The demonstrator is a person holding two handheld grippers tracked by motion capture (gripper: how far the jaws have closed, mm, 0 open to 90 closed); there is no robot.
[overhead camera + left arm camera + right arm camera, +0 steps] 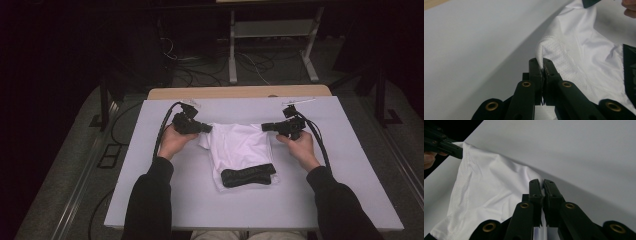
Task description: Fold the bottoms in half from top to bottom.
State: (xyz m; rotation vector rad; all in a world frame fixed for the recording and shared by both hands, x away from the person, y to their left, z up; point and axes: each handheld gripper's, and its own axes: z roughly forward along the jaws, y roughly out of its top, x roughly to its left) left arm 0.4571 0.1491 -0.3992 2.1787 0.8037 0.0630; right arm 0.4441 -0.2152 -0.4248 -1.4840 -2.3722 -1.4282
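- The worktop (165, 200) is lying under a pale grey-white sheet, with a strip of bare wood (240, 92) showing along its far edge.
- The room around it is sitting in near darkness; cables (200, 75) are trailing over the floor beyond the worktop, and the legs of a light metal stand (232, 60) are standing back there.
- A person in dark sleeves (150, 200) is sitting at the near edge, forearms reaching in from below.
- A white shirt (237, 145) is lying in the middle of the worktop, its near part flat and its far edge being held up at two corners.
- A dark band (248, 175) of the shirt is lying across its near end.
- The left gripper (206, 128) is pointing inward from the left, and its jaws are pinching the far left corner of the shirt; in the left gripper view the gripper (543, 67) is showing a fold of dotted white fabric (551, 47) clamped tight between the jaws and curling up above them.
- The right gripper (265, 127) is pointing inward from the right, level with the other, and in the right gripper view the gripper (542, 187) is showing its jaws pressed together on the edge of the shirt (494, 185), which is spreading away to the left.
- The cloth between the two grippers is hanging slack and creased, not taut.
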